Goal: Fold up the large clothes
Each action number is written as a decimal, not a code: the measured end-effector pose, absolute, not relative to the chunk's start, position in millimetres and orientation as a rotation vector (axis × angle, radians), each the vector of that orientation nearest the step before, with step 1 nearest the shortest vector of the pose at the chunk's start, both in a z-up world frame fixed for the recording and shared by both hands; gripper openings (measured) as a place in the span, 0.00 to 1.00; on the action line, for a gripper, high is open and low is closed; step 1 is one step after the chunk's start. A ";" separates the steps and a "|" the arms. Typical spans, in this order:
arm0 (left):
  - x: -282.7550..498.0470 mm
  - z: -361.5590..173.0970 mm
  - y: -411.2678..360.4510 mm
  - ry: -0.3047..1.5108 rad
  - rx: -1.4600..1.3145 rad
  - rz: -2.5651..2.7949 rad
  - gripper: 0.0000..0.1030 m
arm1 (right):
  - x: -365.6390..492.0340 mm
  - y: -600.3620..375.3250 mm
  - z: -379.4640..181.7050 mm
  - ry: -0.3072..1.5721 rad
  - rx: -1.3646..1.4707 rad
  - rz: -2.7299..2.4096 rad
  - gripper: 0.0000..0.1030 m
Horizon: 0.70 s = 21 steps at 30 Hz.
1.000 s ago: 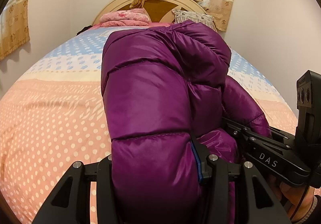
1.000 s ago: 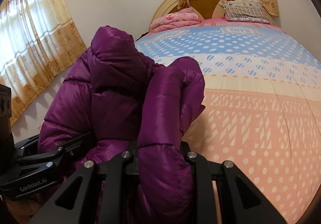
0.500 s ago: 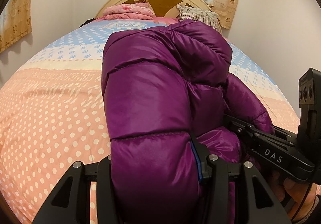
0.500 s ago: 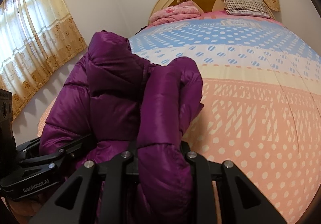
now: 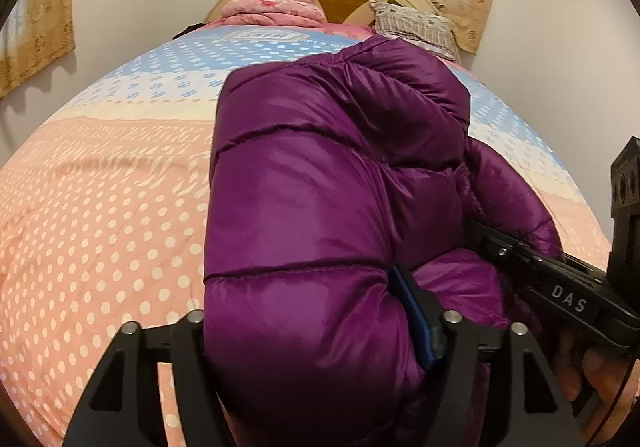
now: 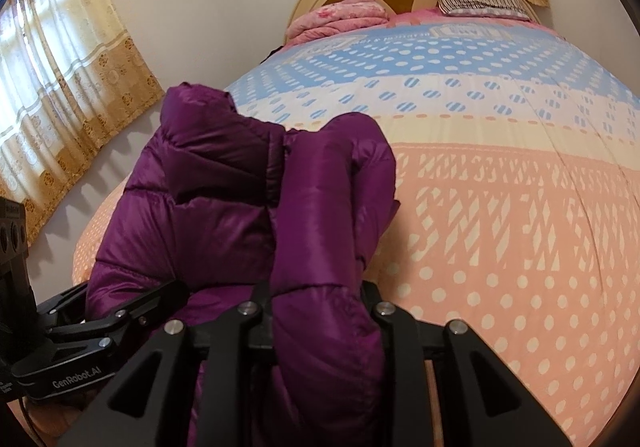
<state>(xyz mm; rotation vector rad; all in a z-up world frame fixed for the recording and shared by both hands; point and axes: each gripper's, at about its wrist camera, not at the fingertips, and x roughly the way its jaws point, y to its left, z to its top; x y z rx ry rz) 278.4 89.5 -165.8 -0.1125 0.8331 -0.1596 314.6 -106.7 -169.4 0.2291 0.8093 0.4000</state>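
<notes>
A folded purple puffer jacket (image 5: pixel 328 183) is bunched between both grippers above the bed (image 5: pixel 100 207). My left gripper (image 5: pixel 316 331) is shut on a thick fold of the jacket at its left end. My right gripper (image 6: pixel 320 311) is shut on another fold of the jacket (image 6: pixel 224 207) at its right end. Each gripper shows in the other's view: the right one at the right edge (image 5: pixel 560 287), the left one at the lower left (image 6: pixel 72 343). The fingertips are hidden in the padding.
The bed has a pink, cream and blue dotted cover (image 6: pixel 500 207). A folded pink blanket (image 5: pixel 276 9) and a striped pillow (image 5: pixel 412 27) lie by the headboard. Curtains (image 6: pixel 64 87) hang on the left wall and over the headboard.
Both grippers, still holding the jacket, have moved lower and forward over the bed; the jacket bundle sits lower against the cover.
</notes>
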 end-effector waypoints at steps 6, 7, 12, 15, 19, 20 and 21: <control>279.6 -174.7 95.0 0.827 -0.117 -0.117 0.83 | 319.1 -108.8 -174.0 0.830 0.235 0.392 0.36; 278.7 -175.5 95.5 0.819 -0.109 -0.110 0.84 | 319.2 -109.7 -175.0 0.833 0.237 0.391 0.37; 274.4 -180.7 102.8 0.799 -0.110 -0.101 0.89 | 318.3 -110.7 -177.3 0.829 0.225 0.380 0.46; 270.9 -183.1 106.0 0.784 -0.111 -0.098 0.91 | 318.3 -108.9 -179.0 0.827 0.214 0.372 0.49; 268.5 -187.0 110.9 0.772 -0.144 -0.101 0.92 | 319.9 -108.7 -182.6 0.829 0.223 0.365 0.53; 268.2 -187.6 111.6 0.772 -0.150 -0.101 0.93 | 320.4 -109.2 -184.0 0.829 0.225 0.362 0.55; 268.3 -187.1 110.8 0.770 -0.151 -0.101 0.93 | 320.8 -109.7 -185.2 0.830 0.227 0.361 0.56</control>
